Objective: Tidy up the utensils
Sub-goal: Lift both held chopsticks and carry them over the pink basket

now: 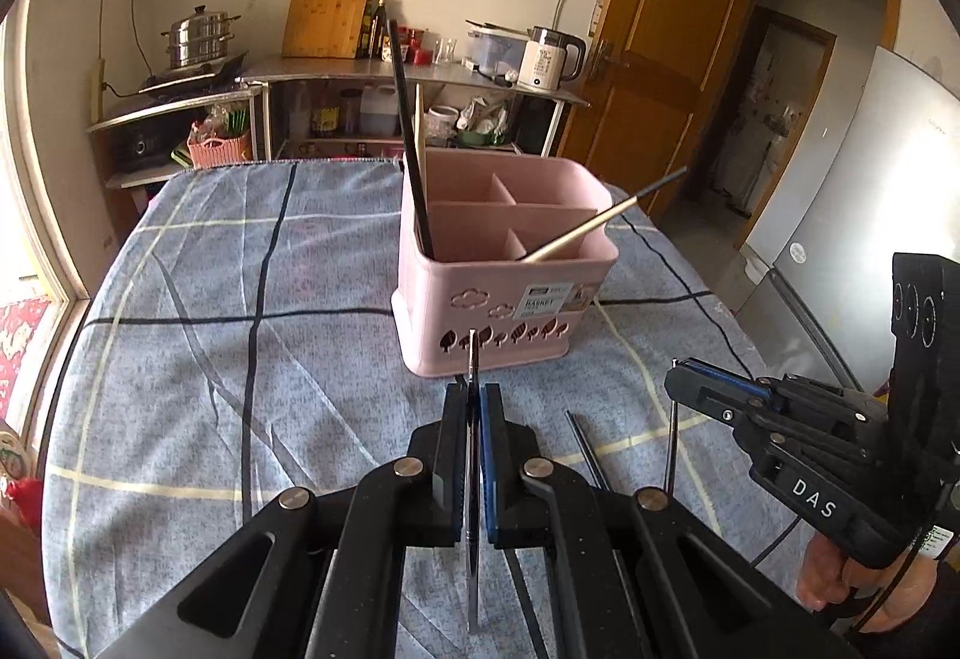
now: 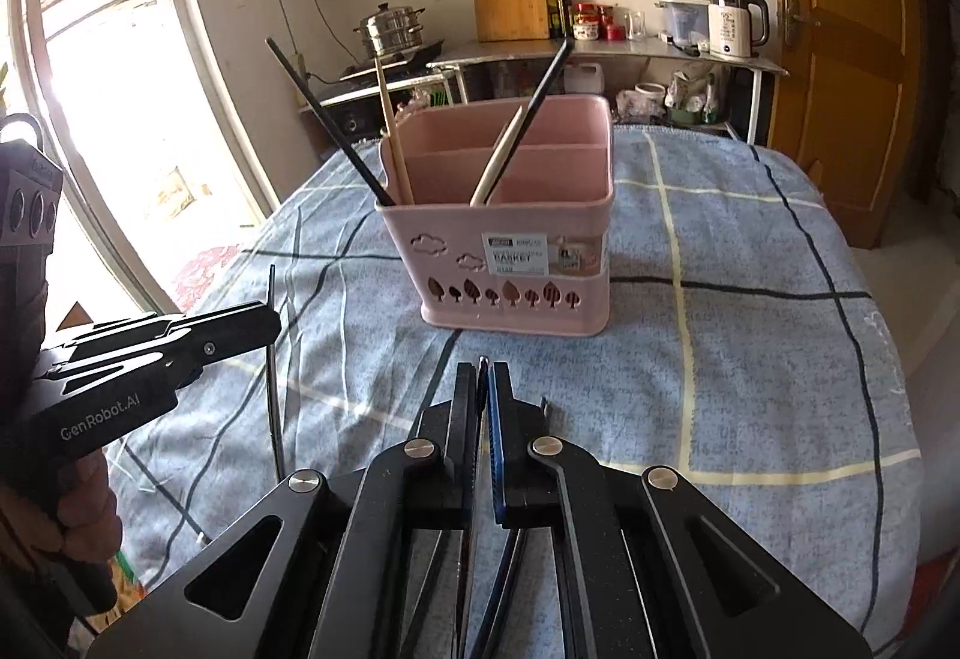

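A pink divided basket [image 1: 510, 293] [image 2: 516, 239] stands on the table. A black chopstick [image 1: 408, 131] and a pale wooden one lean in its left compartment, and another pair leans in the right one [image 1: 594, 224]. My left gripper [image 1: 474, 392] [image 2: 270, 326] is shut on a thin silver chopstick [image 1: 473, 353] [image 2: 275, 389], held above the cloth in front of the basket. My right gripper [image 2: 482, 371] [image 1: 675, 377] is shut on a second thin metal chopstick [image 1: 672, 449], which hangs below its fingers. Both grippers are a short way short of the basket.
A blue plaid cloth [image 1: 240, 269] covers the table. A dark chopstick [image 1: 585, 449] lies on it between the grippers. Behind stand a counter [image 1: 420, 71] with a kettle [image 1: 552, 59], cutting board and steamer pot, a wooden door [image 1: 660, 59] and a fridge [image 1: 870, 191]; a window [image 2: 108, 89] is on the left.
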A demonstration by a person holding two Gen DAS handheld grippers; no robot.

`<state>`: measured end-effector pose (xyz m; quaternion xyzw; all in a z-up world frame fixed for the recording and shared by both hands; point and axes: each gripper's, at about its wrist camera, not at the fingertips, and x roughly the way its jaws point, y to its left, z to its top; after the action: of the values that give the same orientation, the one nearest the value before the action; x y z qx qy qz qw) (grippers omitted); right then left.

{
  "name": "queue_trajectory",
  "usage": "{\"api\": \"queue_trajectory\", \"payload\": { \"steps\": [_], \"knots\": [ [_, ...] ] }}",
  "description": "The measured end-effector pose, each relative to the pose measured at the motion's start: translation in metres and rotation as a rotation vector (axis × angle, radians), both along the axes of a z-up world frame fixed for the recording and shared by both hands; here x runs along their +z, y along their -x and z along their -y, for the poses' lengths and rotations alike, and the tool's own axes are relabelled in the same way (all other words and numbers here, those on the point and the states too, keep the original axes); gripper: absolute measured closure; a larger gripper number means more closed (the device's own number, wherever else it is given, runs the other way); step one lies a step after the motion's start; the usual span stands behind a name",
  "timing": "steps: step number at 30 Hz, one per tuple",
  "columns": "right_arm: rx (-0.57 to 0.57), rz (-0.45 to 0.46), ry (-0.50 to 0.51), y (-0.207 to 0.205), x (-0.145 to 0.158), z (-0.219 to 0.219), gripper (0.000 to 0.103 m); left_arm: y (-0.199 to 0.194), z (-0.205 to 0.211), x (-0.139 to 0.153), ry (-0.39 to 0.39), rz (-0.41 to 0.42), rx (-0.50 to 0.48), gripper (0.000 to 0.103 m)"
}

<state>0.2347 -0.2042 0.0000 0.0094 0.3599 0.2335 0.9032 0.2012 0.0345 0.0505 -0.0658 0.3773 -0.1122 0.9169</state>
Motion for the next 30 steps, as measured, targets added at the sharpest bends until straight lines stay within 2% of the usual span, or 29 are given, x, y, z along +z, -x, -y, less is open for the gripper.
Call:
{"api": "queue_trajectory", "payload": {
  "steps": [4, 9, 15, 30],
  "knots": [
    [-0.006, 0.058, -0.018, -0.002, 0.021, 0.003, 0.1, -0.004, -0.002, 0.017, -0.002, 0.038, 0.002, 0.099],
    [-0.01, 0.109, -0.034, -0.002, 0.036, 0.007, 0.1, -0.006, -0.004, 0.025, -0.01, 0.058, 0.008, 0.099],
    [-0.015, 0.12, -0.042, 0.005, 0.035, 0.012, 0.1, 0.002, -0.005, 0.015, -0.001, 0.034, 0.011, 0.099],
    [0.002, 0.126, -0.013, 0.032, 0.04, 0.022, 0.1, 0.023, -0.003, 0.015, -0.001, 0.009, 0.008, 0.099]
  ]
}}
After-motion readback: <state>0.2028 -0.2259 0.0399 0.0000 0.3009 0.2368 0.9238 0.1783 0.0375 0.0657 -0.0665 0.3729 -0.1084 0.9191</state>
